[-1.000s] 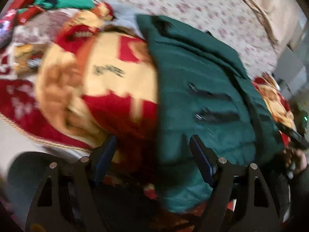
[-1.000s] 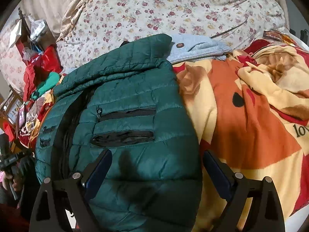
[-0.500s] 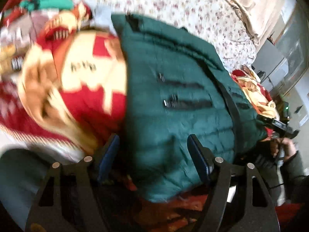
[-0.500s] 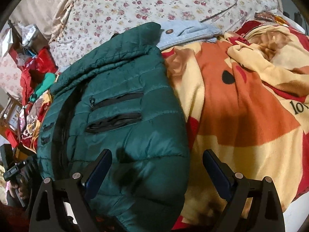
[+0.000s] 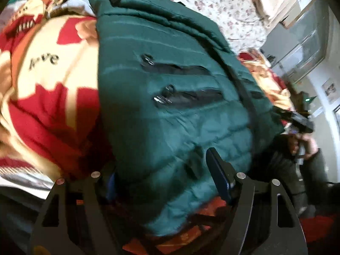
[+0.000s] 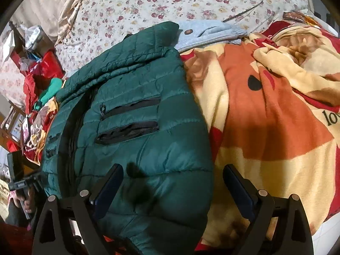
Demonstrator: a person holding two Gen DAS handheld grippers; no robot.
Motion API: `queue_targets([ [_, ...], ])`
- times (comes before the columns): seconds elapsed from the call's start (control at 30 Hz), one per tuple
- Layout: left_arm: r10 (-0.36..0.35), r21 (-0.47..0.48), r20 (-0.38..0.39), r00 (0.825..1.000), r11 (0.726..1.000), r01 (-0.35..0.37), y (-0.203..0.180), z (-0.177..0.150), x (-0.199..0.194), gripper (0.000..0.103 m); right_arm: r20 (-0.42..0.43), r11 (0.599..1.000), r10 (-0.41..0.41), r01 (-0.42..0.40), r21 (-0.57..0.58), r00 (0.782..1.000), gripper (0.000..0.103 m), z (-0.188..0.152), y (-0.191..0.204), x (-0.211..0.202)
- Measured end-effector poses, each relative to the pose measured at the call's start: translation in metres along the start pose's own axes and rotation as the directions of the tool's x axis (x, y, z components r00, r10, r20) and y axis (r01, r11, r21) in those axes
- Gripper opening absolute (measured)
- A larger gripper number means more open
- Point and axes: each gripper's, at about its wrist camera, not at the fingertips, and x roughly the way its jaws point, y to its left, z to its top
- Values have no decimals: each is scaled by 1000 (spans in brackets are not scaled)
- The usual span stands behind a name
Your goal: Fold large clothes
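Note:
A dark green quilted jacket (image 5: 170, 89) lies folded on a red, orange and cream blanket (image 5: 53, 80), two black zip pockets facing up. It also shows in the right wrist view (image 6: 136, 131). My left gripper (image 5: 163, 170) is open, its jaws astride the jacket's near hem; the left finger is partly hidden under the fabric. My right gripper (image 6: 172, 182) is open, with the jacket's near right edge between its jaws. The right gripper held in a hand shows at the left view's right edge (image 5: 301, 125).
The blanket (image 6: 265, 116) covers the bed to the right of the jacket. A light blue garment (image 6: 208, 31) lies beyond the collar on a floral sheet (image 6: 170, 0). Red and green clothes (image 6: 42, 78) are piled at the far left. A cabinet (image 5: 297, 42) stands beside the bed.
My left gripper has moved right and forward, so the jacket's hem now lies between its jaws. My right gripper has shifted slightly; the jacket has not moved.

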Motion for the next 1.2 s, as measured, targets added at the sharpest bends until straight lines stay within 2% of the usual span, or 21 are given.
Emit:
queue_targets([
  [0.07, -3, -7, 11, 1000, 1000, 3, 0, -2, -3, 72, -3, 1000, -25, 25, 2, 1000, 93, 0, -3, -2],
  [0.17, 17, -14, 20, 1000, 1000, -17, 1, -4, -4, 68, -10, 999, 16, -16, 32, 1000, 93, 0, -13, -5],
  [0.27, 49, -16, 38, 998, 999, -49, -6, -7, -5, 51, -61, 997, 76, -76, -5, 995, 93, -1, -13, -1],
  [0.33, 91, -38, 77, 993, 995, -88, -8, -9, -10, 25, -79, 996, 88, -88, 0, 993, 93, 0, -15, 3],
  [0.4, 77, -69, 118, 990, 995, -69, -3, -10, -19, 18, -116, 996, 90, -88, 21, 989, 92, 2, -19, 11],
  [0.43, 76, -69, 130, 989, 995, -68, -4, -10, -22, 18, -129, 996, 93, -92, 18, 987, 75, 2, -16, 13],
  [0.47, 77, -59, 144, 987, 996, -69, -6, -10, -25, 18, -129, 991, 128, -130, -15, 983, 67, 3, -9, 10],
  [0.5, 76, -49, 149, 986, 996, -70, -9, -10, -26, 18, -134, 984, 164, -171, -49, 977, 64, 3, 0, 7],
  [0.6, 69, -44, 115, 991, 997, -64, -7, -8, -19, 22, -164, 959, 198, -226, -172, 966, 64, -4, 23, -4],
  [0.67, 60, -63, 78, 995, 997, -55, -2, -7, -11, 37, -203, 954, 191, -230, -192, 960, 66, -6, 24, 2],
  [0.7, 52, -65, 58, 997, 997, -48, -2, -6, -6, 48, -219, 964, 172, -210, -165, 961, 66, -5, 18, 10],
  [0.73, 53, -59, 47, 997, 997, -50, -3, -7, -5, 52, -226, 973, 155, -188, -136, 962, 66, -4, 13, 16],
  [0.8, 72, -37, 20, 997, 997, -71, -7, -8, 1, 54, -212, 979, 158, -182, -95, 964, 65, -4, 7, 21],
  [0.87, 91, -21, 11, 996, 996, -91, -11, -10, 3, 54, -174, 969, 179, -204, -137, 968, 59, -4, 16, 12],
  [0.9, 104, -10, 25, 994, 995, -104, -14, -11, 1, 40, -154, 965, 181, -206, -162, 971, 49, -5, 20, 6],
  [0.93, 121, -8, 39, 992, 993, -121, -16, -11, -2, 14, -144, 965, 168, -192, -180, 975, 30, -6, 23, 2],
  [1.0, 95, -8, 76, 993, 995, -95, -17, -13, -11, 11, -106, 965, 102, -124, -231, 989, 20, -10, 30, -8],
  [1.03, 95, 10, 112, 989, 995, -96, -22, -14, -20, 10, -93, 961, 101, -122, -248, 991, 17, -11, 33, -12],
  [1.1, 101, 22, 140, 985, 994, -105, -25, -15, -31, 10, -68, 949, 125, -139, -281, 990, 16, -15, 41, -23],
  [1.2, 72, 16, 179, 981, 997, -76, -22, -18, -53, 10, -54, 946, 175, -183, -269, 983, 16, -15, 35, -36],
])
